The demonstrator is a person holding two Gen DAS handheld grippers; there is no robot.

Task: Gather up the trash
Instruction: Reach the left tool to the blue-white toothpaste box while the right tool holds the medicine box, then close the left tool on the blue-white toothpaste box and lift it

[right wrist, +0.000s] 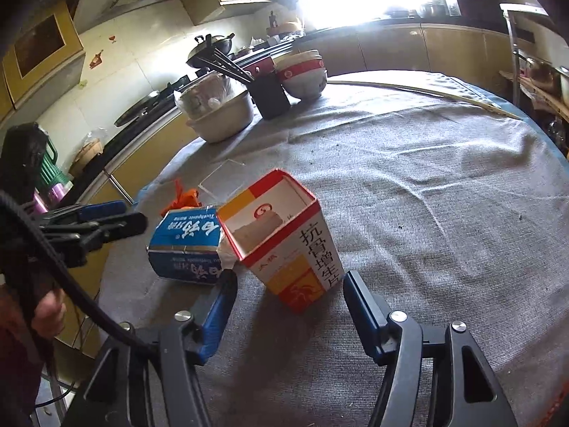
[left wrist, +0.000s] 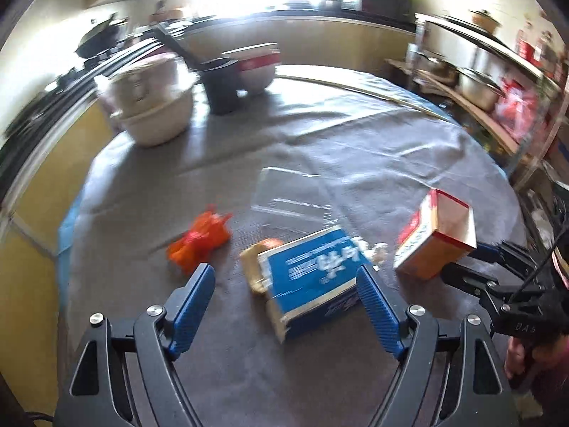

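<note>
A blue toothpaste box (left wrist: pixel 313 274) lies on the grey tablecloth (left wrist: pixel 373 149). It sits between the fingers of my left gripper (left wrist: pixel 284 272), nearer the right pad, and the jaws stand wide without pressing it. An open-topped red and orange carton (right wrist: pixel 284 235) stands tilted just right of the blue box (right wrist: pixel 185 242). Its lower end is between the fingertips of my right gripper (right wrist: pixel 290 277), whose pads do not clamp it. A crumpled orange plastic bag (left wrist: pixel 199 245) and a clear plastic tray (left wrist: pixel 291 195) lie farther back. The carton (left wrist: pixel 437 235) and right gripper (left wrist: pixel 462 263) also show in the left wrist view.
At the table's far left stand stacked cream bowls (right wrist: pixel 220 114), a black chopstick holder (right wrist: pixel 270 96) and red-rimmed bowls (right wrist: pixel 302 74). Kitchen counters run behind, and a shelf with pots (left wrist: pixel 476 85) is on the right. A hand (right wrist: pixel 49 313) holds the left gripper (right wrist: pixel 131 213).
</note>
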